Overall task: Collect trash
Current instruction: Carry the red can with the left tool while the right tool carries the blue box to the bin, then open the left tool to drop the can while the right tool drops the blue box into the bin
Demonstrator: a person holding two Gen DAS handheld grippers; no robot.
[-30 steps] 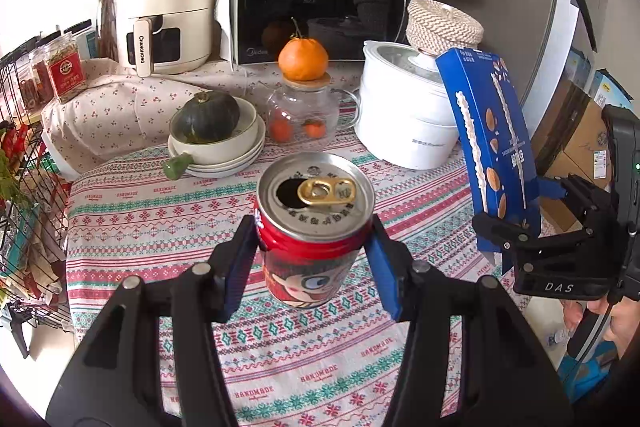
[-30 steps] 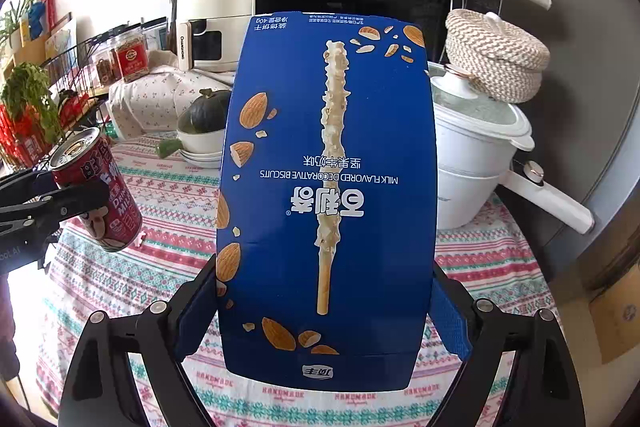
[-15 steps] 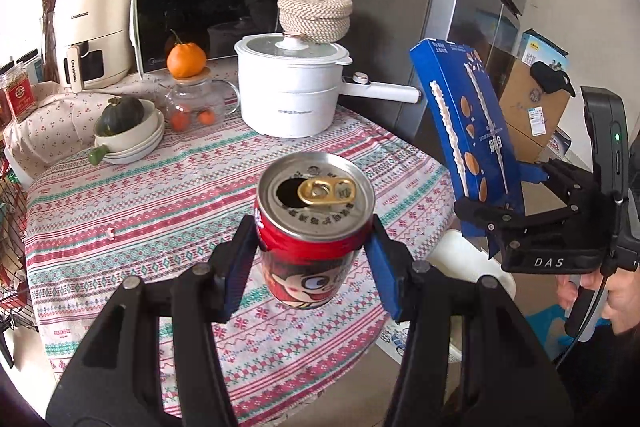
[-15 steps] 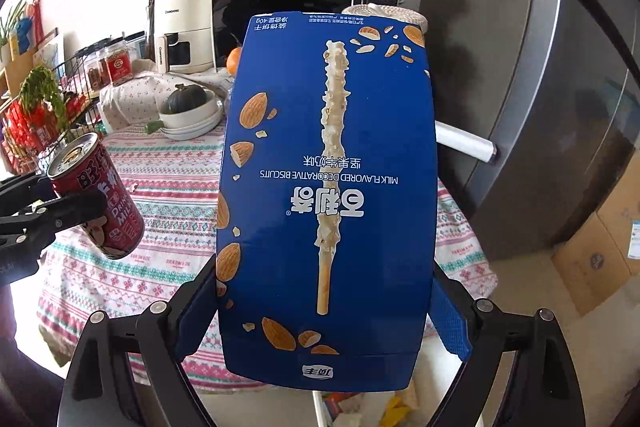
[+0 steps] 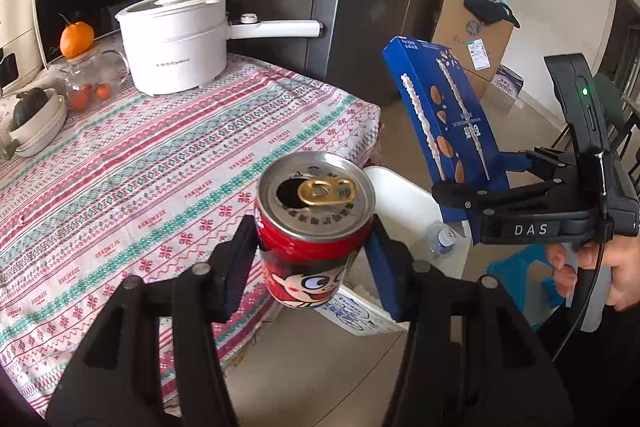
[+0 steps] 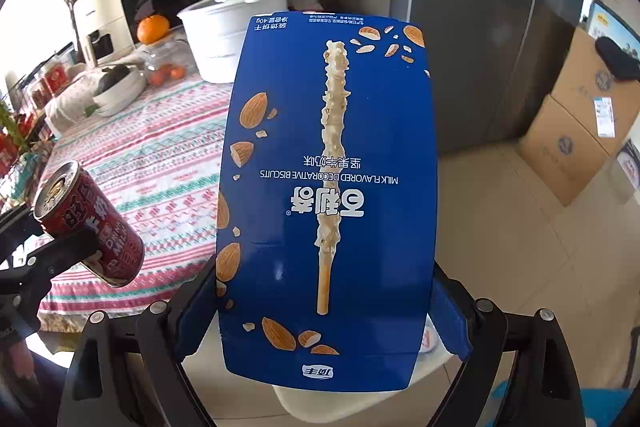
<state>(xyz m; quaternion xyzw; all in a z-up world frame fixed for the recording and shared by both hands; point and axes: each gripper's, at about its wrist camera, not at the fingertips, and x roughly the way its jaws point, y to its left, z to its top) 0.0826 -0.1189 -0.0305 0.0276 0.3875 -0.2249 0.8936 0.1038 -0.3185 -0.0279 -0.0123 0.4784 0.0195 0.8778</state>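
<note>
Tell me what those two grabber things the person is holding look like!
Both are black plastic with bolted linkage arms and blue pads on the fingers. The right gripper, seen from the left wrist camera, has white letters "DAS" on its body, an upright black block with a small green light, and a black cable hanging down by the hand. The left gripper looks much the same.

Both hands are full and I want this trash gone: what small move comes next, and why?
Probably lower the left gripper with the red can over the white bin beside the table. The right gripper holds the blue box close above it too.
</note>
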